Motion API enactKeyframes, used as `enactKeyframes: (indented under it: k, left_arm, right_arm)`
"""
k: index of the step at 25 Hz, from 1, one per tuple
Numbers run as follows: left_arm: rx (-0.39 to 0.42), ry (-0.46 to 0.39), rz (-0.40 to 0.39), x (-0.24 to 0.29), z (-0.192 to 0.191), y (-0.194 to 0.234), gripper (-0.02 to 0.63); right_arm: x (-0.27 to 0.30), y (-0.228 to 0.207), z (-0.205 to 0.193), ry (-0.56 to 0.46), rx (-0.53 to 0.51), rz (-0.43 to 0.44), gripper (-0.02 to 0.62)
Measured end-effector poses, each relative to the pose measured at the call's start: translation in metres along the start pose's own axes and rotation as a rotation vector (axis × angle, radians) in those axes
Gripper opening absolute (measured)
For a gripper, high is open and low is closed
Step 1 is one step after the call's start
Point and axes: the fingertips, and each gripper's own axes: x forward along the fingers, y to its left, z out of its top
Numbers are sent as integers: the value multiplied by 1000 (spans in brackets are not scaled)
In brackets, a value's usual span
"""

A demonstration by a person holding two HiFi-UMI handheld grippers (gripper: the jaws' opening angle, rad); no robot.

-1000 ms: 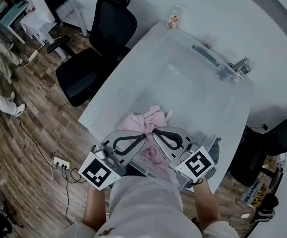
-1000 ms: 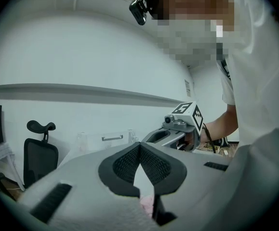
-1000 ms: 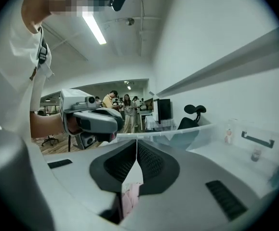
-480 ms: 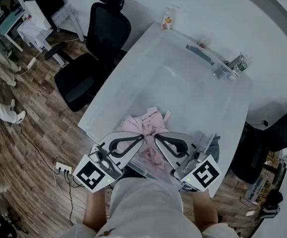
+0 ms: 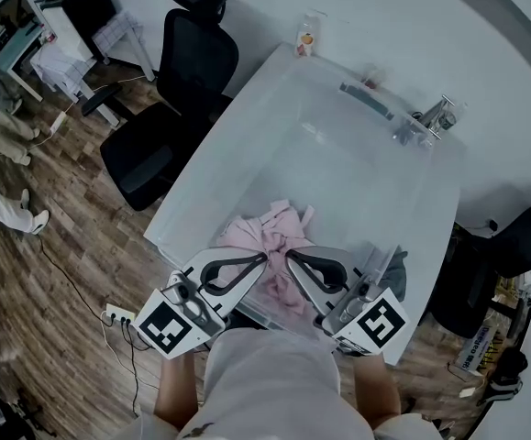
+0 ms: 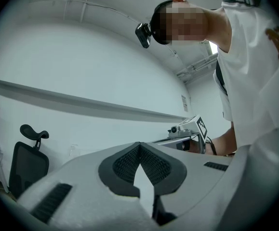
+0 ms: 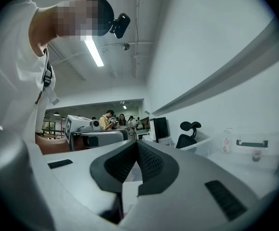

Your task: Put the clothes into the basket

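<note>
Left gripper (image 5: 263,262) and right gripper (image 5: 290,258) are held side by side at the white table's (image 5: 338,154) near edge, jaws together and empty, above pink clothes (image 5: 263,232) heaped beside a clear basket (image 5: 375,257).

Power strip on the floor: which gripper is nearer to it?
Left. The left gripper is on the power strip's side; the right gripper sits beside it, farther off.

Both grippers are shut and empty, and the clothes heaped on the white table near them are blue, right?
Not quite. The clothes are pink, not blue, as the head view shows. The rest holds: the left gripper and the right gripper are both shut with nothing between their jaws, and the heap lies on the white table near them.
</note>
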Motion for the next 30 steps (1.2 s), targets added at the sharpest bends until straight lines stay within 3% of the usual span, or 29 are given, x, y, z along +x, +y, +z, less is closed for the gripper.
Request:
enactKeyframes:
  k: [3,10,30]
  left_arm:
    - [-5,-31,-14,6,6,-2,5]
    - [12,-13,-75,28,9,-11,5]
    - [42,-6,-476,131,7,-101,5]
  right_arm:
    - [-6,-3,3,-14,2,-17,5]
    - [-28,-12,10,-39,-7,-90,5]
    - [-170,-48,9,-77,-7,-519,5]
